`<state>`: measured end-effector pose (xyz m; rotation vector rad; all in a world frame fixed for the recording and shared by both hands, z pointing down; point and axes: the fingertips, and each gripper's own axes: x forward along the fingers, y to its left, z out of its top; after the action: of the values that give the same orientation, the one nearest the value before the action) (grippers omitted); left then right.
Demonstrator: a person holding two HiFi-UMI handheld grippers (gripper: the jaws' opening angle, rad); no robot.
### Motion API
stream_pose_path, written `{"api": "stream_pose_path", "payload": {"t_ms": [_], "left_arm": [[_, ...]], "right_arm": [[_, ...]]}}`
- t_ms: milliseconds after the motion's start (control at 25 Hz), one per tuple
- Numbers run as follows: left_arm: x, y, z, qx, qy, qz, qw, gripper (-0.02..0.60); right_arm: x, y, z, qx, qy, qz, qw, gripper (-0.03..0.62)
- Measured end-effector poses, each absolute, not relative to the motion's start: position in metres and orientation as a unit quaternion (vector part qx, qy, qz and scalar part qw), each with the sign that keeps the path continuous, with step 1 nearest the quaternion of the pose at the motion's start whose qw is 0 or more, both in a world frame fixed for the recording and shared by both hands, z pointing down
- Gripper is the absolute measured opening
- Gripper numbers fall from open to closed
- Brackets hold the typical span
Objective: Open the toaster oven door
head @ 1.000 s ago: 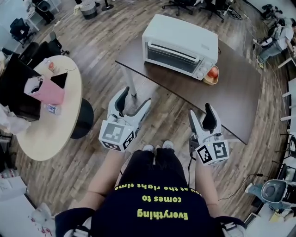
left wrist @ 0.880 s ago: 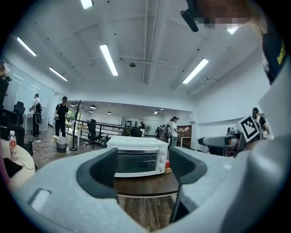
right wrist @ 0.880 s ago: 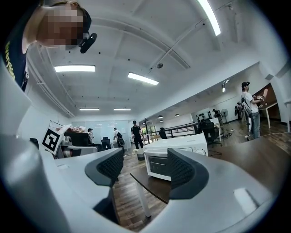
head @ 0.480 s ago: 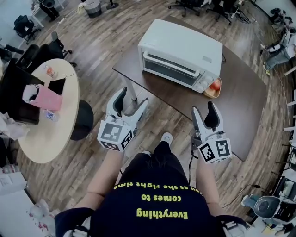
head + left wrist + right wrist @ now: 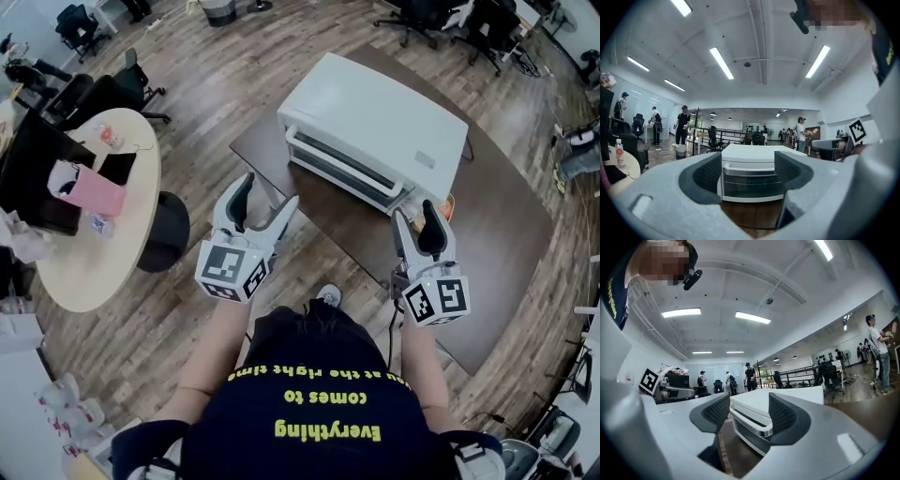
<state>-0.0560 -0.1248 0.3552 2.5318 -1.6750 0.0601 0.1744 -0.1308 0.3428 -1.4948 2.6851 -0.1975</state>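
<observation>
The white boxy toaster oven [image 5: 375, 131] sits closed on a dark wooden table [image 5: 497, 244]. The left gripper [image 5: 265, 202] gapes empty. The jaws of the right gripper [image 5: 417, 217], apart and empty, have just been closing.

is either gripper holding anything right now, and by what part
Nothing is held. The left gripper is open and empty; the right gripper has just been closing its jaws slightly, nothing between them. Both are short of the toaster oven.

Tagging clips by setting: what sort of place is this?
Probably an open-plan office or lab: rolling office chairs on a wood-look floor, ceiling strip lights, and people standing further back. The toaster oven sits on a dark table.
</observation>
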Motion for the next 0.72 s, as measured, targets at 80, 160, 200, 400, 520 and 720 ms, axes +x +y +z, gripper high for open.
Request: {"api": "stream_pose_path", "payload": {"t_ms": [80,160,200,400,520,720], "left_arm": [[-0.058,-0.132,0.356,0.826,-0.561,0.016,0.053,0.353],[-0.059,-0.139,0.357,0.822,-0.567,0.007,0.055,0.353],[-0.058,-0.142,0.357,0.821,-0.568,0.003,0.057,0.353],[-0.048,-0.162,0.361,0.826,-0.560,0.006,0.061,0.353],[-0.041,-0.174,0.363,0.832,-0.551,0.010,0.062,0.353],[-0.038,-0.196,0.372,0.843,-0.533,0.020,0.068,0.353]], "right_arm": [[0.172,-0.139,0.346,-0.476,0.877,-0.064,0.029,0.258],[0.172,-0.146,0.347,-0.471,0.880,-0.061,0.027,0.255],[0.173,-0.149,0.346,-0.471,0.880,-0.060,0.026,0.253],[0.182,-0.161,0.347,-0.480,0.875,-0.058,0.029,0.240],[0.187,-0.164,0.348,-0.488,0.870,-0.062,0.026,0.232],[0.191,-0.169,0.354,-0.510,0.857,-0.069,0.023,0.222]]}}
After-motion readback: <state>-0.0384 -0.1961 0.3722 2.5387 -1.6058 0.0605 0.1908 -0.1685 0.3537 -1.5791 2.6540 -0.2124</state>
